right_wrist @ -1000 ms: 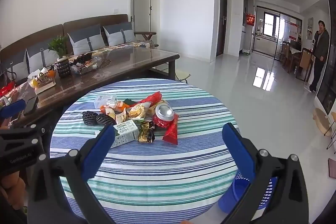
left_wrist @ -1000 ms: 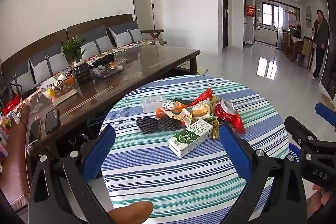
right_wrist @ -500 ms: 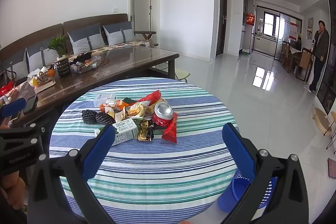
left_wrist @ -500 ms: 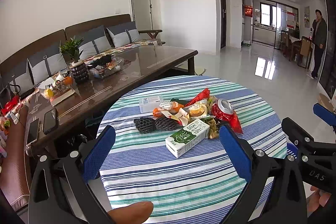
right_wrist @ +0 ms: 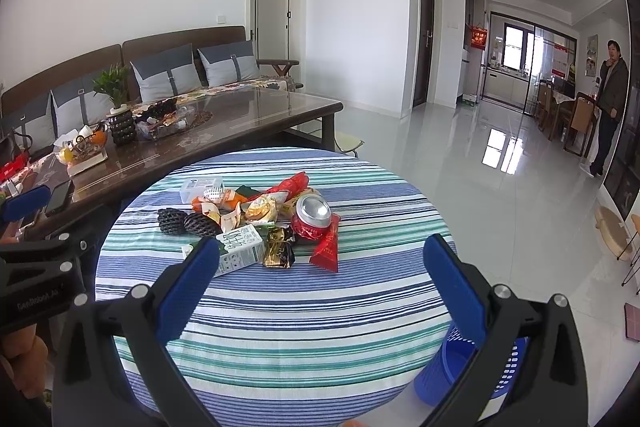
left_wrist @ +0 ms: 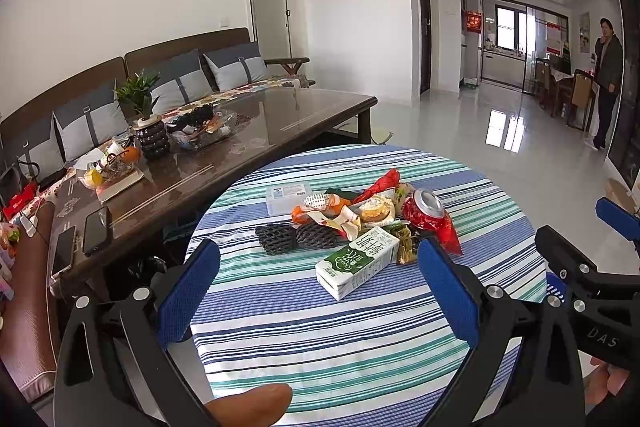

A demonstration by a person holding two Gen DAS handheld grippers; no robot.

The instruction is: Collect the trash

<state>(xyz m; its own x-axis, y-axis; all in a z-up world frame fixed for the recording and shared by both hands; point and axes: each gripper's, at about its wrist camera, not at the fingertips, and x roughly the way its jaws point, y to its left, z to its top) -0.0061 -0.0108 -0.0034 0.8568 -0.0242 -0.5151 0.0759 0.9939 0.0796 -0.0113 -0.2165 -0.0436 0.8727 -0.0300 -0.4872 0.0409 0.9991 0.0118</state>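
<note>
Both tongs hover at the near edge of the table [left_wrist: 360, 339], nothing touched yet. Left tongs [left_wrist: 316, 291] are spread wide, lined up on the carton [left_wrist: 356, 263] at the front of the trash heap, the easiest first pick I'd say. Right tongs [right_wrist: 320, 287] are spread too, empty, facing the can [right_wrist: 314, 217] and red wrapper [right_wrist: 326, 247]. The blue bin [right_wrist: 448, 367] waits on the floor just beside the table's right edge, handy for drops.

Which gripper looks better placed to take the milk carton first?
Probably the left gripper: the milk carton lies centred between its open fingers. In the right gripper view it sits behind the left finger.
</note>
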